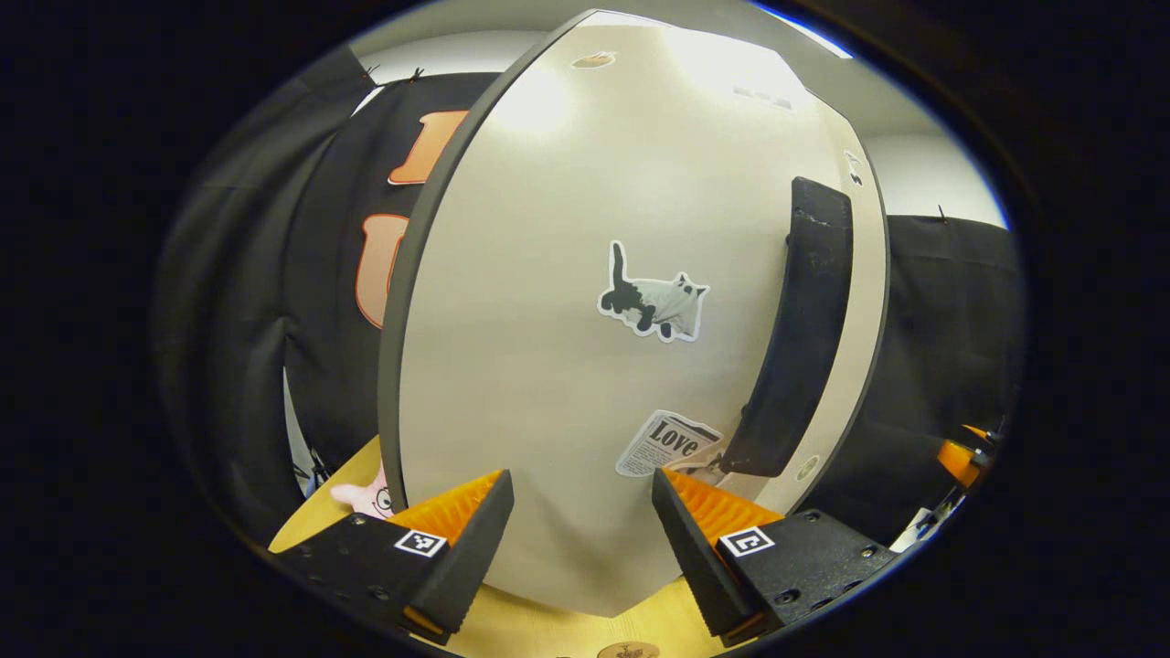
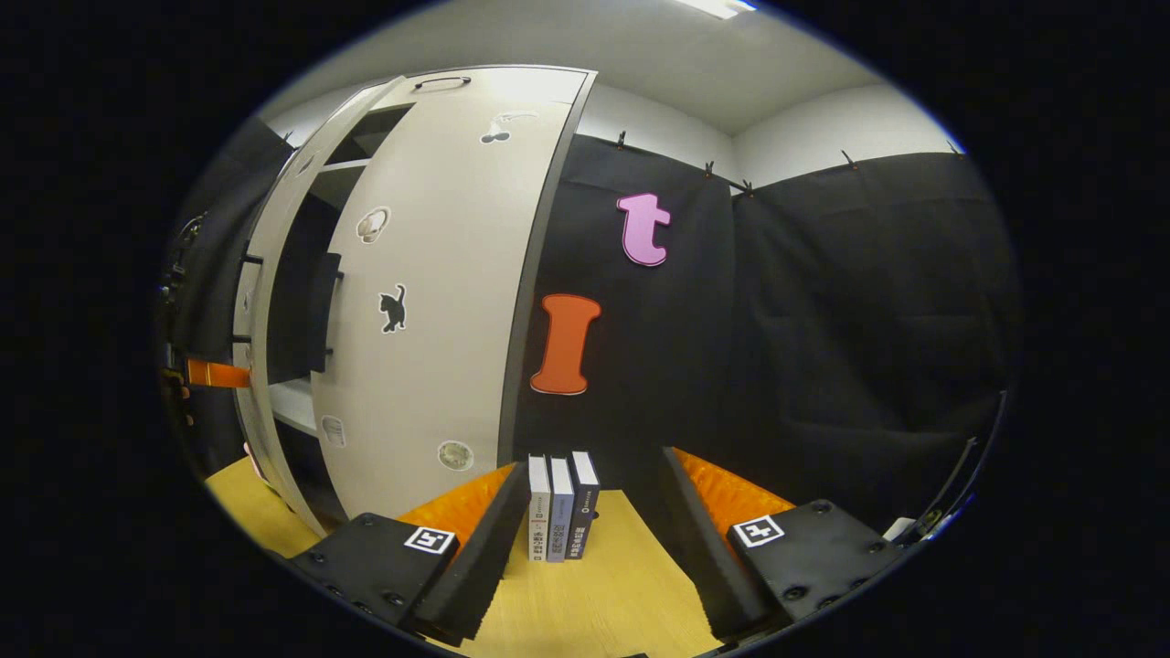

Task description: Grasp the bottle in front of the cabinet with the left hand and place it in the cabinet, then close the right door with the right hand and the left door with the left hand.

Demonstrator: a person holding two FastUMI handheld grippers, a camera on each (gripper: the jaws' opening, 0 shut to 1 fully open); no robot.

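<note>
Left gripper (image 1: 582, 512) hanging released, jaws apart, facing left door (image 1: 585, 366) close up; door handle (image 1: 795, 338) running upright, off to right of jaws. Right gripper (image 2: 590, 512) released too, right door (image 2: 430, 302) looking near shut (gap remaining between doors). Bottle location: cannot tell.

The left door (image 1: 585, 366) is standing close ahead of the left gripper (image 1: 582, 512), blocking its path; three books (image 2: 559, 507) are standing upright between the right gripper's (image 2: 594, 512) spread jaws.
</note>
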